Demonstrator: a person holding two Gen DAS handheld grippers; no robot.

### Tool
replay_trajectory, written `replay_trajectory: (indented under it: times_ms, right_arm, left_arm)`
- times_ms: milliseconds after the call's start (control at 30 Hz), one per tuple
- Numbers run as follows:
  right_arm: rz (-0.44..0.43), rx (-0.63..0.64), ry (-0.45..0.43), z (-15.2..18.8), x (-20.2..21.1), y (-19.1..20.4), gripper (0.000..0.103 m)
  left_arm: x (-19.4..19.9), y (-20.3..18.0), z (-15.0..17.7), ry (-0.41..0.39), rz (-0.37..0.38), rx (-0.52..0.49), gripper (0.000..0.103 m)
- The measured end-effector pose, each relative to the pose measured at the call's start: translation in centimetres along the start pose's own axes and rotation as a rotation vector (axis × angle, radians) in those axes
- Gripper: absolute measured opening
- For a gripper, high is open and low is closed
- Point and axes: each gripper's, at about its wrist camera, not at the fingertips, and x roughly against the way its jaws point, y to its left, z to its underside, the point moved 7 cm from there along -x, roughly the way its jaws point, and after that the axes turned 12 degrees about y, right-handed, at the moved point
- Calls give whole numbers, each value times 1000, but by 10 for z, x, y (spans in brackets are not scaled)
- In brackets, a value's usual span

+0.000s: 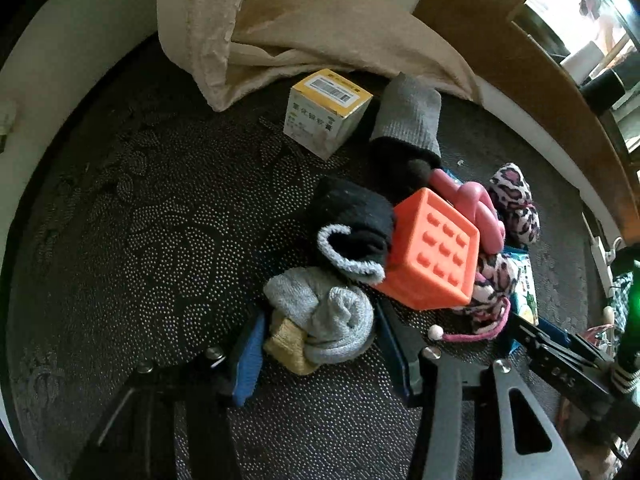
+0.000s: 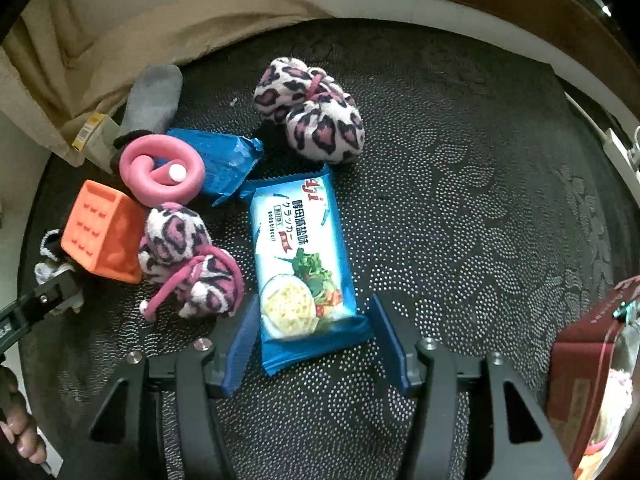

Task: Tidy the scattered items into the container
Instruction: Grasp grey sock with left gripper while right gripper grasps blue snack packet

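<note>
**Both grippers set open around items on the dark dotted mat**

The left gripper (image 1: 320, 344) was seen with its jaws spread wide, and a rolled grey sock bundle (image 1: 324, 316) with a yellowish patch lay between the two blue pads. Whether the pads touched the bundle could not be told; it was not visibly squeezed. Just ahead of the jaws a black sock with a grey cuff (image 1: 354, 232) was found, and farther ahead a white and yellow carton (image 1: 326, 112) stood near a beige cloth (image 1: 304, 28). Ahead and to the right of the jaws an orange cube (image 1: 432, 248) was pressed against the black sock, with a pink ring toy (image 1: 476, 208) behind it and a grey and black sock (image 1: 408, 120) beyond that.

The right gripper (image 2: 312, 340) was likewise held open, and the near end of a blue cracker packet (image 2: 300, 264) was framed between its pads without being clamped. To the left of the jaws a leopard-print pouch (image 2: 188, 256) with a pink cord was lying beside the orange cube. A second blue packet (image 2: 220, 164) and another leopard-print bundle (image 2: 316, 116) were placed ahead of the jaws. At the far right a dark red container (image 2: 580, 364) was partly visible, well apart from the packet.
</note>
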Motion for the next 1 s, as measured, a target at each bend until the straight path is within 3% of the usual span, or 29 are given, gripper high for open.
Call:
replay_trajectory:
  times_ms: [167, 267, 400, 867, 1000]
  right_arm:
    - [6, 23, -11, -4, -1, 1, 63]
    - [-6, 23, -14, -2, 2, -1, 51]
    - [-21, 19, -22, 6, 9, -5, 46]
    - [-83, 3, -96, 53, 61, -16, 46]
    - [-92, 0, -129, 72, 72, -42, 46]
  left_arm:
    - [4, -8, 5, -2, -4, -6, 54]
    - [9, -13, 8, -12, -8, -13, 54]
    - [16, -26, 16, -25, -10, -31, 54]
    - [36, -65, 45, -55, -12, -95, 54]
    - [53, -77, 67, -64, -7, -122, 54]
